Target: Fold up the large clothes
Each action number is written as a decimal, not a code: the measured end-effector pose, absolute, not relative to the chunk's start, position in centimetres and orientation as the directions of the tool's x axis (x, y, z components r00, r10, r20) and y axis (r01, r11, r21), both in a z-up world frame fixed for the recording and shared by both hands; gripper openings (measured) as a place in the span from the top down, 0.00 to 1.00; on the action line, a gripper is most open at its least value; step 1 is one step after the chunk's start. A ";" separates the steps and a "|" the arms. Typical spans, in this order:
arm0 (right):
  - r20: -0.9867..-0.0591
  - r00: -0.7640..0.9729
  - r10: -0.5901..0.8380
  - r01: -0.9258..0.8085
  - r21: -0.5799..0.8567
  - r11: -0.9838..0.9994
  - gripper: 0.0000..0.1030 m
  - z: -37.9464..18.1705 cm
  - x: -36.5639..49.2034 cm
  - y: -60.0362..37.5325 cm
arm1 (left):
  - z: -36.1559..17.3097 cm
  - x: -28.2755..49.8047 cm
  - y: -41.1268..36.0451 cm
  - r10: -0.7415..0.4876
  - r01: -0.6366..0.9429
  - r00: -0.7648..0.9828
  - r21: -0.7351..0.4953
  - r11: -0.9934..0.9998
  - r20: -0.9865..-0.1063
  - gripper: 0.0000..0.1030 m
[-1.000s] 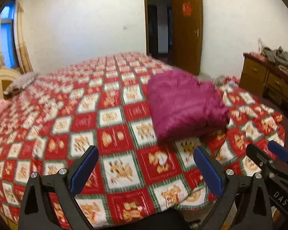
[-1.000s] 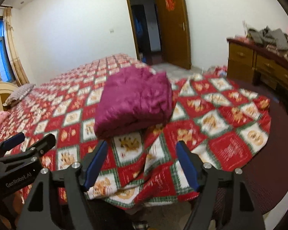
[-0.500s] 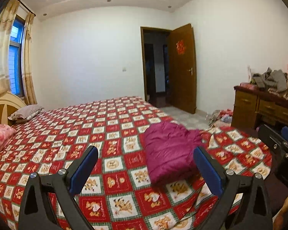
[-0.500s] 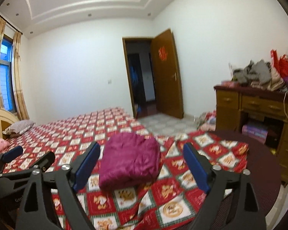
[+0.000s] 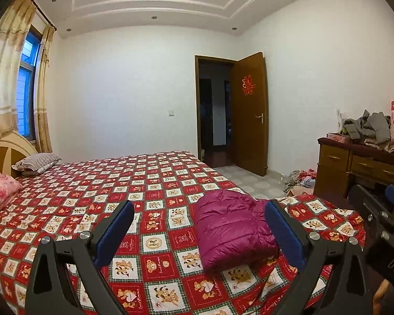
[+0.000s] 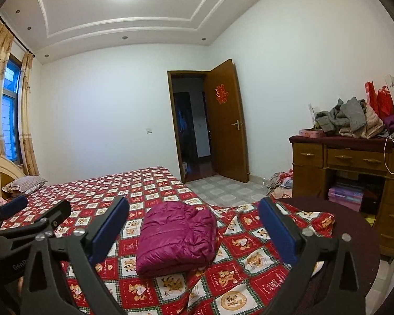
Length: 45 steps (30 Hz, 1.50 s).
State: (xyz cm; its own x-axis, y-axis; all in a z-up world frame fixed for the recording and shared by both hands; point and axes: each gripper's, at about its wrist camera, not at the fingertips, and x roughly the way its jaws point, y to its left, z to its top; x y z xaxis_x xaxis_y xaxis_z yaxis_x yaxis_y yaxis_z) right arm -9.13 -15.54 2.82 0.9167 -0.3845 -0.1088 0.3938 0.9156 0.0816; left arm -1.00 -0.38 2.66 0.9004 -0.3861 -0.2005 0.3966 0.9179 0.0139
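A magenta puffer jacket [image 5: 231, 229] lies folded into a compact bundle on the bed [image 5: 155, 183] with the red patterned cover, near its foot corner; it also shows in the right wrist view [image 6: 177, 233]. My left gripper [image 5: 199, 231] is open and empty, held back from the bed and above it. My right gripper [image 6: 194, 225] is open and empty too, level with the bundle but well short of it. Each gripper shows at the edge of the other's view: the right one [image 5: 380, 218] and the left one [image 6: 26, 218].
A wooden dresser [image 6: 354, 168] piled with clothes [image 6: 349, 118] stands at the right. More clothes lie on the floor [image 6: 281, 181] by it. An open door [image 6: 226, 120] is at the back. Pillows [image 5: 36, 161] and a pink quilt [image 5: 0, 189] sit at the bed's head.
Both grippers have pulled back and tilted up from the bed. The folded jacket now looks smaller and farther away, and the ceiling has come into view. Both stayed open.
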 end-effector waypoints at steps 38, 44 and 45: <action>-0.111 0.916 -0.384 0.394 0.080 0.916 0.00 2.7 -9.2 -15.2 | 2.6 -1.5 0.0 -0.382 0.391 0.905 0.010 0.920 -0.185 0.03; -0.109 0.915 -0.387 0.396 0.077 0.915 0.00 2.7 -9.1 -15.1 | 2.6 -1.5 0.0 -0.382 0.391 0.905 0.010 0.920 -0.186 0.03; -0.109 0.915 -0.388 0.396 0.076 0.915 0.00 2.7 -9.1 -15.1 | 2.6 -1.5 0.0 -0.382 0.391 0.905 0.010 0.920 -0.186 0.03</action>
State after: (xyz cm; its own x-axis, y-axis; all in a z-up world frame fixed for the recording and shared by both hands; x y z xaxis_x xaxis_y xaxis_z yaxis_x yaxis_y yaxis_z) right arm -9.12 -15.14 2.67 0.9154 -0.3876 -0.1087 0.3964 0.9149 0.0759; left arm -1.47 0.02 2.59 0.9051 -0.3824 -0.1861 0.3909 0.9204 0.0100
